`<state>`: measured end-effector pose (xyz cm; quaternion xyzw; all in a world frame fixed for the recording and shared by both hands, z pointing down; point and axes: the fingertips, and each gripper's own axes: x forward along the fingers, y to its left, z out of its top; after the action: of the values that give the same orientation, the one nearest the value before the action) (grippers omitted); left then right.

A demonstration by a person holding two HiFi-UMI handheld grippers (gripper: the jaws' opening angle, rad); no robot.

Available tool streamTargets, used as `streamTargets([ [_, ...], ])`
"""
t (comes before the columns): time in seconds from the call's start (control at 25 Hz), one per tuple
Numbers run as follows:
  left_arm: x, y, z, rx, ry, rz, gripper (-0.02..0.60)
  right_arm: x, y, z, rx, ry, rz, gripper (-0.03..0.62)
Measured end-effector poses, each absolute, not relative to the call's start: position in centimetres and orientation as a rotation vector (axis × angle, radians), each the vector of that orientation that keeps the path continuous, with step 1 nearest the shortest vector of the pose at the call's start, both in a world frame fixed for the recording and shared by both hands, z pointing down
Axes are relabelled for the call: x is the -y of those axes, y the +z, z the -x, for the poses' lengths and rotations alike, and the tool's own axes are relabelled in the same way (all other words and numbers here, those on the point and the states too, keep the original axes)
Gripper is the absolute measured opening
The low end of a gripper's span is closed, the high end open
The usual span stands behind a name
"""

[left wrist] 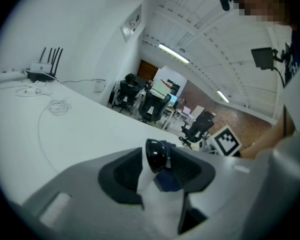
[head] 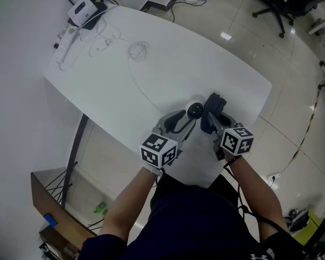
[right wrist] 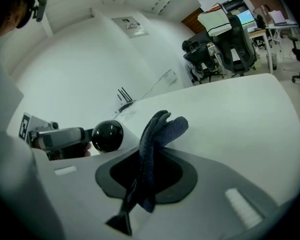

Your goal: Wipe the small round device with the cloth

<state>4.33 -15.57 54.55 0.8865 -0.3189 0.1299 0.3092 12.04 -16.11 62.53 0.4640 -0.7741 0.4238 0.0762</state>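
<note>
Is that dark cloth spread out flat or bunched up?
Bunched up: the cloth hangs as a crumpled wad, pinched in the right gripper.

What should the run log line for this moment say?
left gripper: shut on small round device | right gripper: shut on cloth | wipe: cloth close, contact unclear

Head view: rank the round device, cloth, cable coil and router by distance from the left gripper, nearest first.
1. round device: between the left gripper's jaws.
2. cloth: just right of the device.
3. cable coil: mid-table, farther up.
4. router: far left corner of the table.
</note>
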Motion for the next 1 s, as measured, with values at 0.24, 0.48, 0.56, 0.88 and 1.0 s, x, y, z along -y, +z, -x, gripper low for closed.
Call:
streamTargets([
  [0.24, 14.5, 54.4, -4.1, 0.862, 0.348, -2.332, 0.173, 15.8, 64.3, -11.9, 2.203, 1.222, -1.355, 0.074],
  [0.48, 12.5, 53.4, -2.8, 0.907, 0.333, -2.337, 0.172, 15.2, 59.9, -12.9, 2.234, 1.108, -1.462, 0.074],
  [0.56, 11.8, 53.2, -2.1, 0.925, 0.323, -2.328, 0.169, 15.0, 57.5, -12.6, 2.281, 1.019, -1.482, 0.074],
  [0.88, 10.7, 52.0, -0.9, 0.953, 0.279, -2.326, 0.163, 15.5, 49.8, -6.6, 2.528, 0.673, -1.340, 0.075],
  [1.0, 10.9, 51.7, -0.7, 0.958, 0.267, -2.326, 0.163, 15.7, 50.4, -4.9, 2.533, 0.732, -1.299, 0.074],
])
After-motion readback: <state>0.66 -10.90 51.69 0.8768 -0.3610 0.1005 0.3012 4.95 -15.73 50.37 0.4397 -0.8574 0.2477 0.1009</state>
